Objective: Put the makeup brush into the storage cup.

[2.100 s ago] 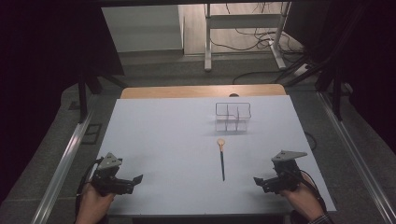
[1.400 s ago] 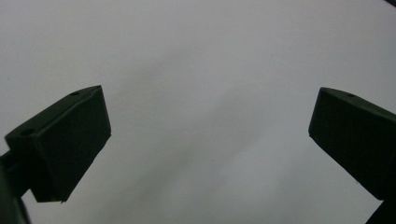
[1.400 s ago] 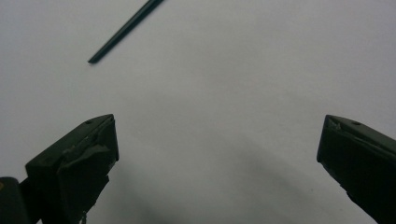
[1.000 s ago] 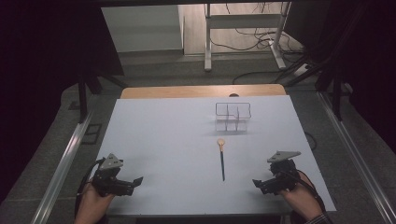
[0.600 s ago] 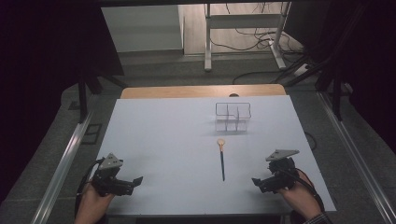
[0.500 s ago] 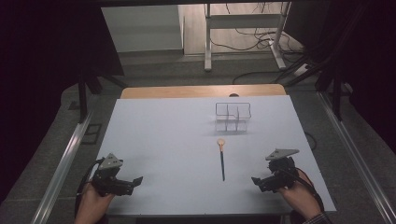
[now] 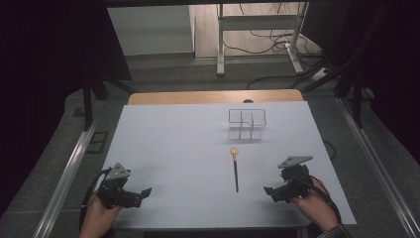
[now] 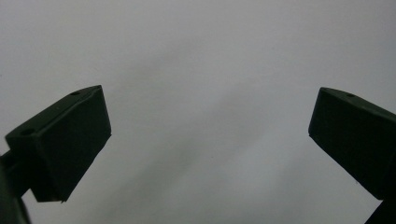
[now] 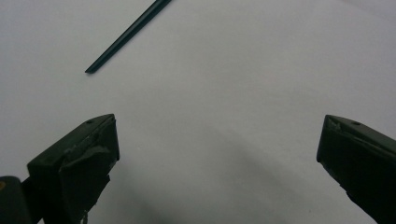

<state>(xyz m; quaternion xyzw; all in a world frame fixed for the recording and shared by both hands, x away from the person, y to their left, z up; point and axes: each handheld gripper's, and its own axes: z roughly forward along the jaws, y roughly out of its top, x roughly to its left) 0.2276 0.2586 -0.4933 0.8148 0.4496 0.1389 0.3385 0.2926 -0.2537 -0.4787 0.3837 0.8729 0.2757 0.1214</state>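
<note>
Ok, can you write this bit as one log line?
left gripper: open, empty | right gripper: open, empty | brush: flat on table | rack: behind brush

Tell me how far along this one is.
Nothing looks done: the dark-handled brush with a yellow tip lies loose on the white table, short of the clear divided organizer. Both the left tool and right tool are open, holding nothing. Everything remains.
</note>
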